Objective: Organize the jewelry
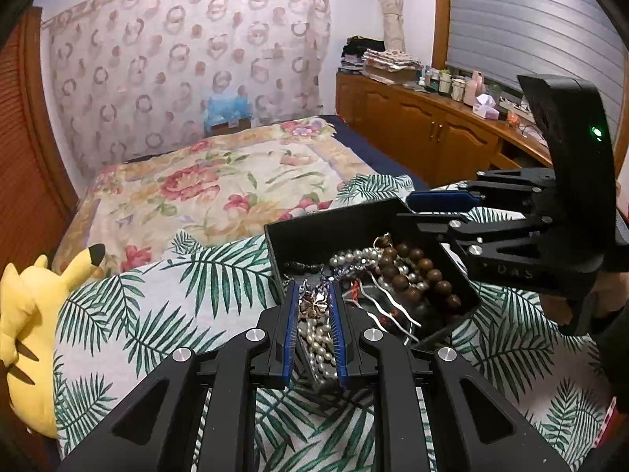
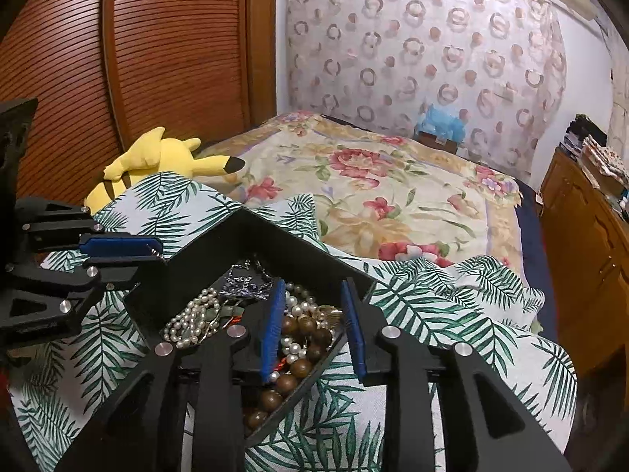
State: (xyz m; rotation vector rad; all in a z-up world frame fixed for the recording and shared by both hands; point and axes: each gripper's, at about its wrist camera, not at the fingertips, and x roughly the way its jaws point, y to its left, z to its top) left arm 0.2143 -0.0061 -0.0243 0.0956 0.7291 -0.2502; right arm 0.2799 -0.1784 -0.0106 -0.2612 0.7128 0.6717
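A black open box (image 1: 314, 236) (image 2: 275, 244) sits on a palm-leaf cloth (image 1: 196, 275). It holds a tangle of pearl strands (image 1: 354, 255) (image 2: 192, 314), brown wooden beads (image 1: 416, 271) (image 2: 298, 326), a wavy silver piece (image 1: 385, 303) and a flower pendant (image 1: 314, 305). My left gripper (image 1: 312, 287) (image 2: 151, 257) is shut on the box's near-left wall. My right gripper (image 2: 313, 285) (image 1: 405, 208) straddles the opposite wall, one pad over the beads and one outside. Its jaws stand apart and do not press on the wall.
A yellow plush toy (image 1: 27, 314) (image 2: 157, 157) lies at the cloth's left edge. A floral bedspread (image 1: 236, 181) stretches behind the box. A wooden cabinet (image 1: 424, 133) with bottles and folded cloth runs along the right wall. Louvred wooden doors (image 2: 157, 59) stand at the left.
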